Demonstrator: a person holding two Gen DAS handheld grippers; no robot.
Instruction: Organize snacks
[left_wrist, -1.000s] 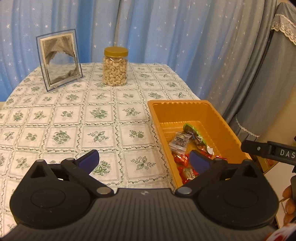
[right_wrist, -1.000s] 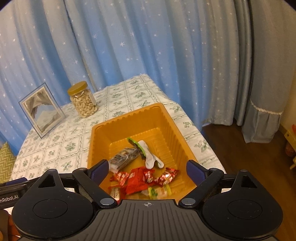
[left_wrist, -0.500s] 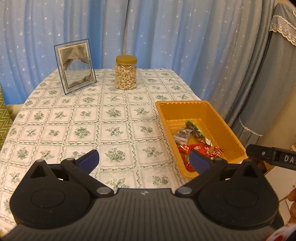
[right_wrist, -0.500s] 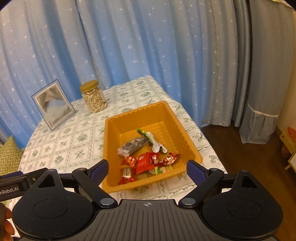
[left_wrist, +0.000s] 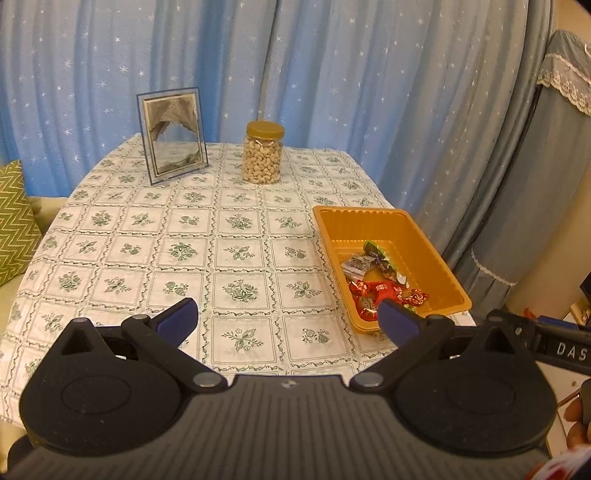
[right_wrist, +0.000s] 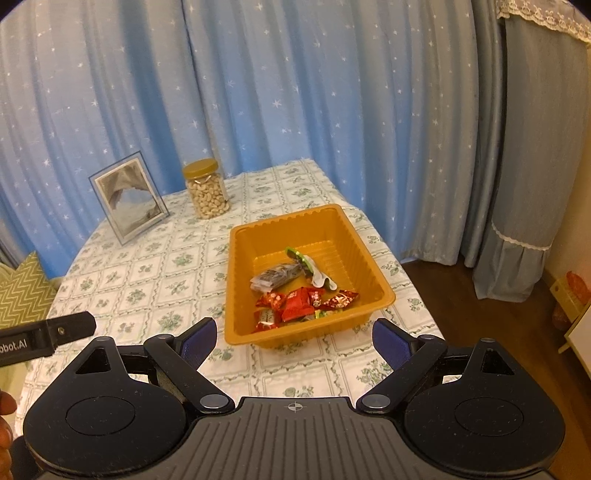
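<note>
I've pulled both grippers, left and right, back from the orange tray, jaws apart and empty, snacks all inside, so organizing looks finished.

Blue star-print curtains across rear wall; grey curtain with lace trim at right; oval table under floral-check cloth; green zigzag cushion at left; dark wood floor at right; warm, dim indoor light
</note>
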